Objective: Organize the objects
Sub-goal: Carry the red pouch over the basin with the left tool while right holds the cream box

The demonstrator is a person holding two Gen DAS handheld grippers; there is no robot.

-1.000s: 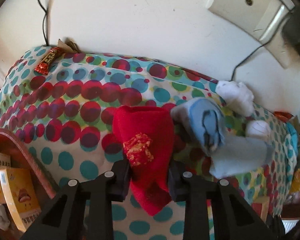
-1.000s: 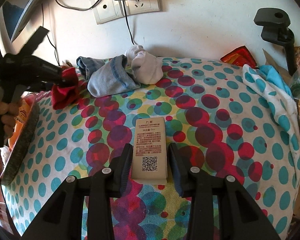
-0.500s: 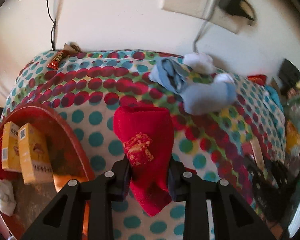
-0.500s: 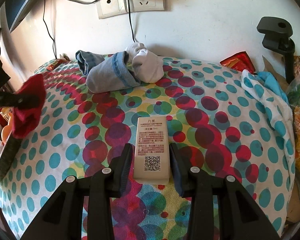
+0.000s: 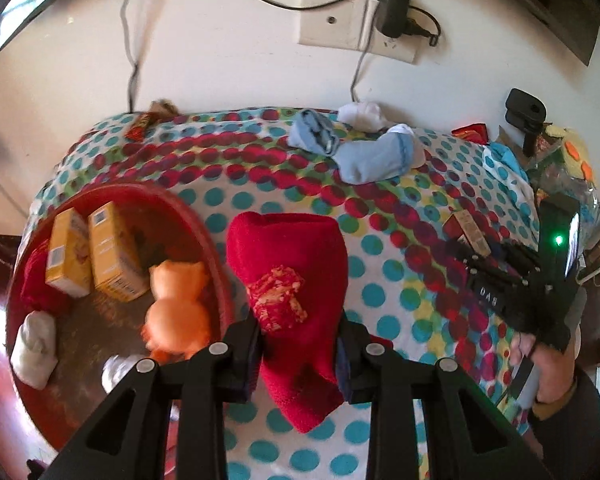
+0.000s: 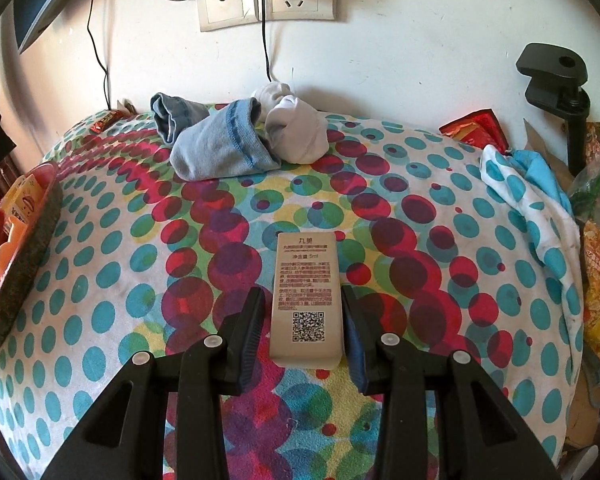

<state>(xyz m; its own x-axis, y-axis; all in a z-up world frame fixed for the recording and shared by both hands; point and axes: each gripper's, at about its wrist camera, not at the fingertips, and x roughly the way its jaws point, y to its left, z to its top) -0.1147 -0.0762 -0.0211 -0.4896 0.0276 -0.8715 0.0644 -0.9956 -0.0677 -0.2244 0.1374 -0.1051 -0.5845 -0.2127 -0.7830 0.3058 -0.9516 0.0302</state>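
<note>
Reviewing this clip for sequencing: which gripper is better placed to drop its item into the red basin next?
Left. The left gripper holds the red sock beside the red basin; the right gripper straddles the tan box mid-table.

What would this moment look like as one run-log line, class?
left gripper: shut on red sock, beside red basin | right gripper: around tan box on table, grip unclear | blue socks: on table

Both wrist cams look fwd, close above dotted cloth (image 5: 384, 240) (image 6: 440, 216) (shared), facing wall.
</note>
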